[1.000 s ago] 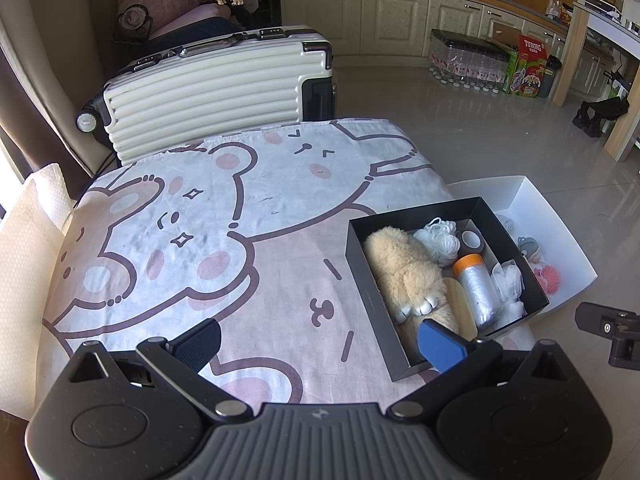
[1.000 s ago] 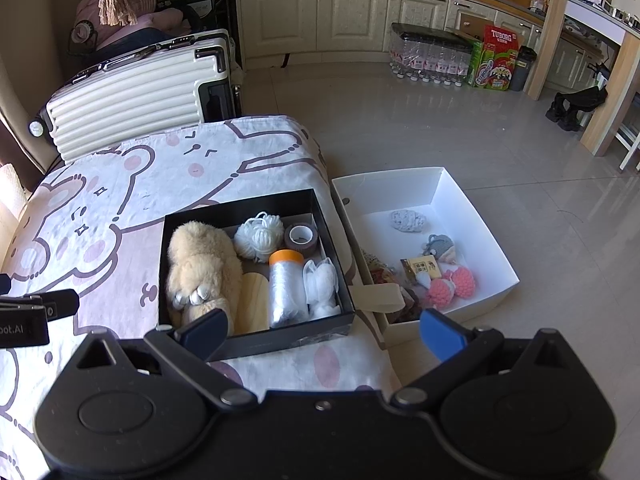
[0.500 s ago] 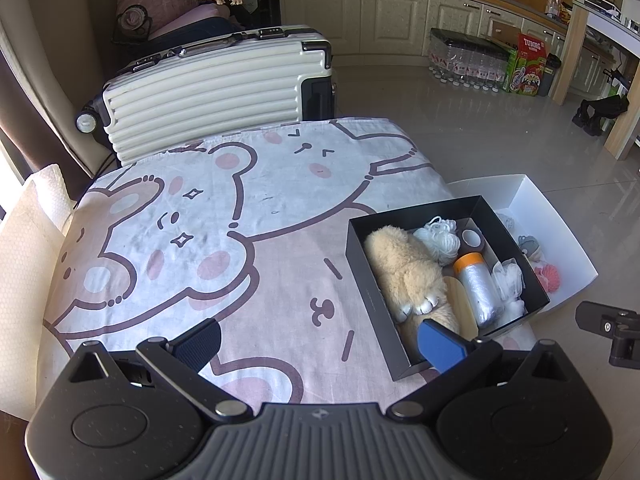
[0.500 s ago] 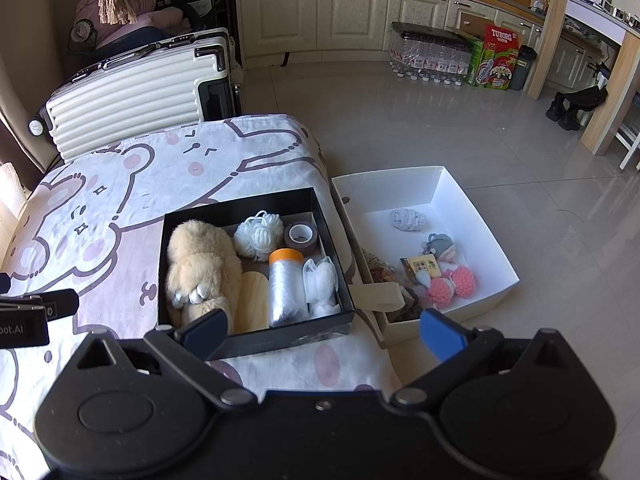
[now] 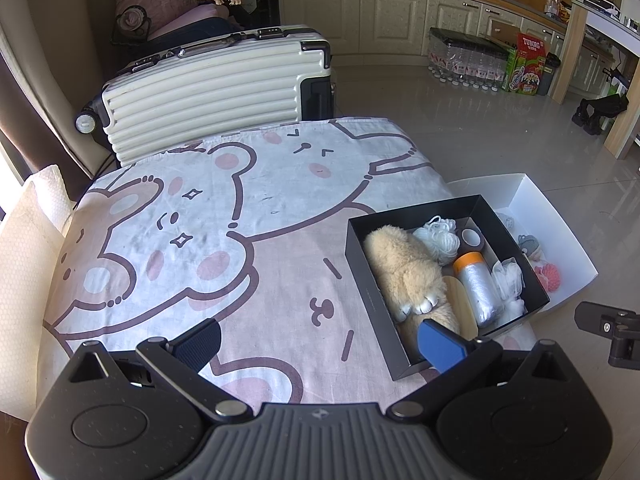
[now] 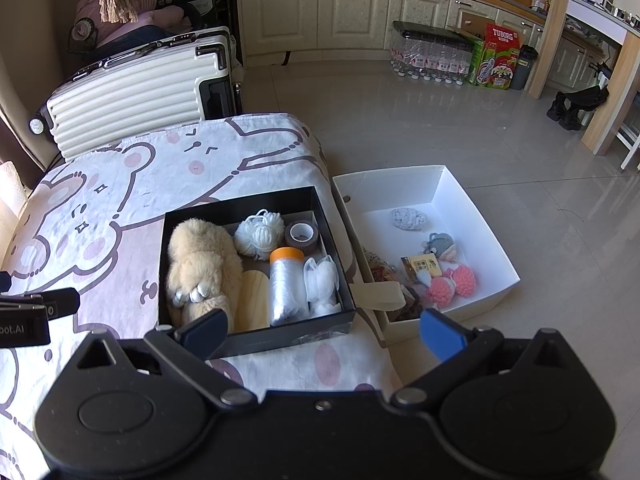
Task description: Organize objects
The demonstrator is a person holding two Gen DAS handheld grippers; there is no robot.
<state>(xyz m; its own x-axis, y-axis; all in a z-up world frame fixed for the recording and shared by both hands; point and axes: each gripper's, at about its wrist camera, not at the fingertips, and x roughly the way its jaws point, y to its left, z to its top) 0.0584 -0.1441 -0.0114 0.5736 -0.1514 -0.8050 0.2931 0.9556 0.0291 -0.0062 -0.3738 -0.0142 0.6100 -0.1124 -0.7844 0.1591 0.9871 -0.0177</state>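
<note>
A black box [image 6: 240, 342] [image 5: 356, 264] rests on the bear-print cloth at the table's right edge. Inside lie a tan plush toy [image 6: 200, 264] [image 5: 408, 272], white yarn [image 6: 259, 235], a tape roll [image 6: 302, 234], an orange-capped roll [image 6: 285, 286] [image 5: 476, 284], a wooden piece [image 6: 252, 300] and a white bagged item [image 6: 322, 280]. A white box [image 6: 472, 216] [image 5: 560, 220] on the floor holds a grey knit piece [image 6: 408, 218], a small doll [image 6: 440, 244], a card [image 6: 422, 266] and pink pompoms [image 6: 452, 284]. My left gripper [image 5: 320, 342] is open above the cloth. Over the black box's near edge, my right gripper [image 6: 322, 330] is open and empty.
A ribbed white suitcase [image 5: 216, 88] stands behind the table. A white towel [image 5: 28, 256] lies at the table's left. Kitchen cabinets [image 6: 320, 12], bottled water packs [image 6: 428, 60] and a red carton [image 6: 498, 56] line the far floor. Tiled floor lies to the right.
</note>
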